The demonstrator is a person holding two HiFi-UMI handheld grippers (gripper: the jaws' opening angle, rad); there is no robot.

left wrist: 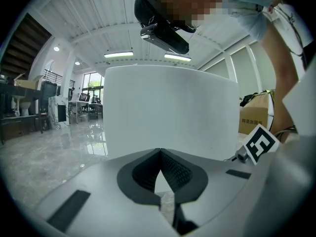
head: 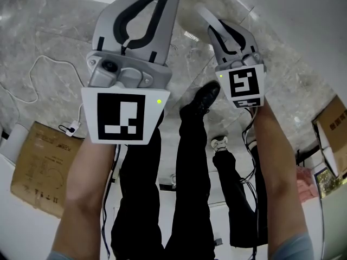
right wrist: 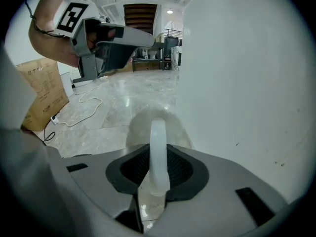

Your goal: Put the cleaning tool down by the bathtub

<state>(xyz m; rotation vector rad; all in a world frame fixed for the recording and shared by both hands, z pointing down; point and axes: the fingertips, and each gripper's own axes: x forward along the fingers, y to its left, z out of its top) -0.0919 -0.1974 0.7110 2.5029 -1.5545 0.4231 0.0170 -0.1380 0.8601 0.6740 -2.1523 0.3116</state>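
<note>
Spotter: Risks from here?

Me: My right gripper (right wrist: 158, 158) has its fingers clamped on the translucent loop handle of the cleaning tool (right wrist: 158, 132). The tool hangs just beside the bathtub (right wrist: 242, 83) wall, over the marble floor (right wrist: 108, 107). I can't tell whether its pale round base touches the floor yet. If I let go too high, I judge it could drop, tip on that rounded base and roll away from the bathtub. A swing to the right would knock it against the wall.

Spotter: And your other hand?

Me: My left gripper (left wrist: 159, 151) is empty, fingers closed tip to tip, facing the bathtub. The white cable (right wrist: 81, 107) on the floor lies well apart from the tool, so I doubt it will snag.

Spotter: Containers?

Me: The bathtub's inside is hidden in every view. A cardboard box (right wrist: 42, 90) stands near the cable, and I can't see what's in it.
</note>
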